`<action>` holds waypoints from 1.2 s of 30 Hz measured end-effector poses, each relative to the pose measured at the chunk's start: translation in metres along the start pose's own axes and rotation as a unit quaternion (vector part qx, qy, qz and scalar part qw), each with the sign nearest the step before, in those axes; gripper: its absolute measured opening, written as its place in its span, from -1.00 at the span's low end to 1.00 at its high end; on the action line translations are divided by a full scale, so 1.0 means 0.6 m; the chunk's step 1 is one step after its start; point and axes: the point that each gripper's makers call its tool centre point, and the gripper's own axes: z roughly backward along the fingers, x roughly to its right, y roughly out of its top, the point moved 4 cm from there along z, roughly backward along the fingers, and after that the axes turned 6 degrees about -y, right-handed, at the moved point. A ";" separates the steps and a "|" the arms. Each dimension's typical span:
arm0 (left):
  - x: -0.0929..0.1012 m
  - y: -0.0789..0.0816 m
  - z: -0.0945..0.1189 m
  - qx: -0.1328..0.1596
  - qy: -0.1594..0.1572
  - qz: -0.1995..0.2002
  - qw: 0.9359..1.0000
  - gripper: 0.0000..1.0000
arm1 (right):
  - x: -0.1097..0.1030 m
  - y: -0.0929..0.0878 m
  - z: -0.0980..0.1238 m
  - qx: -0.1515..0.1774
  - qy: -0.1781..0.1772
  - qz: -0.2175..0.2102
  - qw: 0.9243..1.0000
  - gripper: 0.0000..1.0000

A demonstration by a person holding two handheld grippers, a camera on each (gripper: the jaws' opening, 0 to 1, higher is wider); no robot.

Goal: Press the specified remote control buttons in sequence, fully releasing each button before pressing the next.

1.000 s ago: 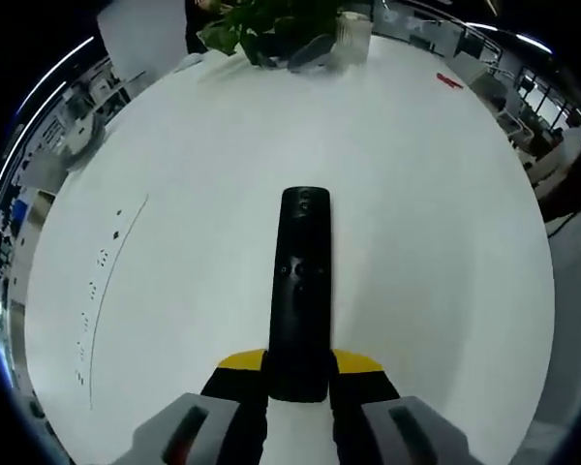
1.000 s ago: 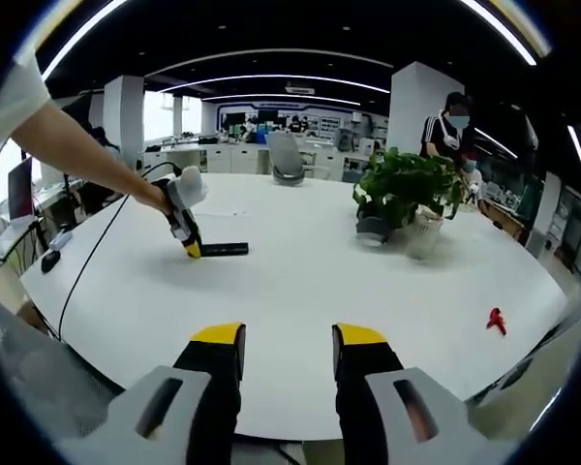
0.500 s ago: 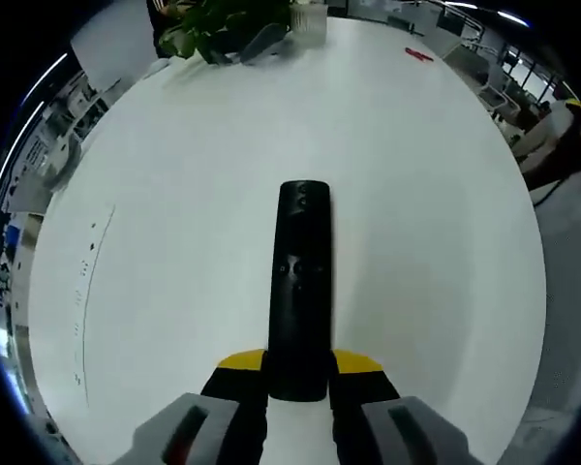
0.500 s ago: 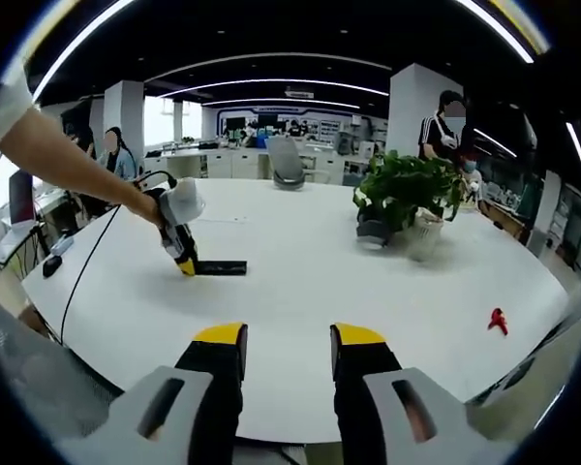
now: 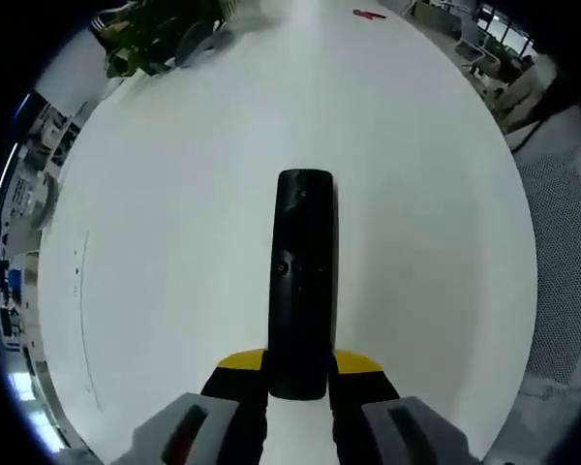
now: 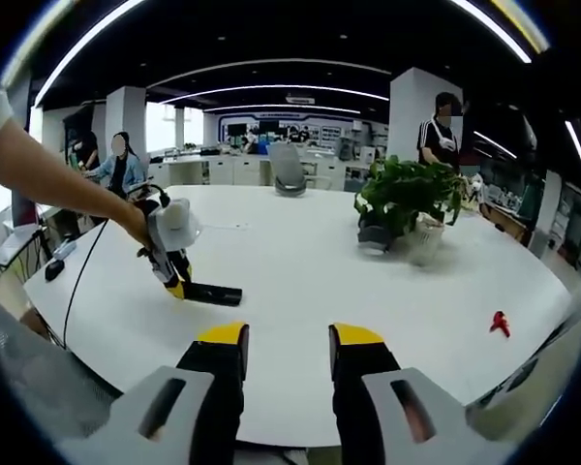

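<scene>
The left tool [image 5: 298, 376] clamps the near end of the remote [image 5: 303, 281] over the white desk [image 5: 174, 194]; the right tool [image 6: 286, 354] hangs open and empty. The remote looks light, stiff and slick, best held by its sides.

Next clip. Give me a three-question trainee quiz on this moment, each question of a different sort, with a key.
1. True or false: the left hand-held gripper is clamped on the near end of the long black remote control.
2. What lies between the jaws of the right hand-held gripper? A) the remote B) the small red object C) nothing
3. Fill in: the leafy green potted plant stands on the round white ____.

Key
1. True: its yellow-tipped jaws press on both sides of the remote.
2. C: the jaws stand apart over bare table, short of everything.
3. Table.
</scene>
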 end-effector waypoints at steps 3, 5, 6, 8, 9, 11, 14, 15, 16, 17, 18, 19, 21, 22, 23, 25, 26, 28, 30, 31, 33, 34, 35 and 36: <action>0.011 -0.004 0.000 -0.002 -0.007 0.015 1.000 -0.53 | 0.000 0.000 0.000 0.001 0.001 -0.002 1.000 -0.33; 0.020 -0.008 -0.001 0.000 -0.009 0.019 1.000 -0.53 | 0.000 0.001 0.001 0.003 0.002 -0.002 1.000 -0.33; 0.022 -0.009 -0.001 0.002 -0.009 0.022 1.000 -0.53 | 0.000 0.002 0.001 0.005 0.002 -0.002 1.000 -0.34; 0.032 -0.011 0.000 0.006 -0.009 0.025 1.000 -0.53 | 0.000 0.002 0.001 0.005 0.002 -0.002 1.000 -0.35; 0.037 -0.012 0.000 0.007 -0.009 0.025 1.000 -0.53 | 0.000 0.002 0.001 0.006 0.002 -0.002 1.000 -0.35; 0.046 -0.013 0.000 0.008 -0.009 0.026 1.000 -0.53 | 0.000 0.002 0.001 0.006 0.002 -0.002 1.000 -0.36; 0.060 -0.015 -0.001 0.007 -0.011 0.036 0.999 -0.53 | -0.001 0.002 0.001 0.007 0.004 0.000 1.000 -0.36; 0.067 -0.016 -0.001 0.009 -0.015 0.042 0.999 -0.53 | -0.001 0.003 0.001 0.008 0.003 0.000 1.000 -0.36; 0.073 -0.017 -0.002 0.012 -0.012 0.043 0.999 -0.53 | -0.001 0.003 0.001 0.008 0.003 0.000 1.000 -0.36; 0.077 -0.017 -0.002 0.015 -0.007 0.037 0.999 -0.53 | 0.000 0.003 0.001 0.008 0.003 -0.002 1.000 -0.36; 0.079 -0.017 -0.002 0.018 -0.003 0.032 0.999 -0.53 | 0.000 0.003 0.001 0.008 0.003 -0.003 1.000 -0.36; 0.087 -0.019 -0.002 0.019 -0.004 0.032 0.999 -0.53 | 0.000 0.003 0.001 0.009 0.003 -0.004 1.000 -0.36; 0.096 -0.020 -0.002 0.023 -0.005 0.034 0.999 -0.53 | 0.000 0.002 0.001 0.007 0.003 -0.002 1.000 -0.36; 0.100 -0.020 -0.003 0.024 -0.007 0.036 0.999 -0.53 | 0.000 0.002 0.000 0.006 0.003 -0.002 1.000 -0.36; 0.103 -0.021 -0.002 0.025 -0.009 0.035 0.999 -0.53 | -0.001 0.001 0.000 0.006 0.003 -0.001 1.000 -0.36; 0.109 -0.022 -0.002 0.031 -0.013 0.036 0.999 -0.53 | -0.001 0.002 0.001 0.006 0.004 0.000 1.000 -0.36; 0.109 -0.022 -0.003 0.033 -0.013 0.040 0.999 -0.53 | -0.001 0.003 0.001 0.009 0.004 0.000 1.000 -0.36; 0.115 -0.023 -0.002 0.036 -0.012 0.043 0.998 -0.53 | 0.000 0.005 0.003 0.013 0.005 -0.005 1.000 -0.36; 0.121 -0.024 -0.002 0.038 -0.011 0.041 0.998 -0.53 | 0.001 0.004 0.003 0.012 0.004 -0.006 1.000 -0.37; 0.123 -0.024 -0.002 0.038 -0.012 0.043 0.998 -0.53 | 0.000 0.004 0.003 0.012 0.005 -0.006 1.000 -0.37; 0.130 -0.024 -0.002 0.038 -0.013 0.043 0.998 -0.53 | 0.000 0.005 0.004 0.015 0.006 -0.007 1.000 -0.37; 0.133 -0.024 -0.003 0.039 -0.013 0.041 0.998 -0.53 | 0.000 0.005 0.004 0.016 0.007 -0.007 1.000 -0.37; 0.137 -0.024 -0.002 0.038 -0.013 0.041 0.998 -0.53 | -0.001 0.006 0.005 0.016 0.008 -0.008 1.000 -0.38; 0.140 -0.024 -0.002 0.038 -0.013 0.041 0.998 -0.53 | -0.001 0.006 0.005 0.017 0.008 -0.009 1.000 -0.38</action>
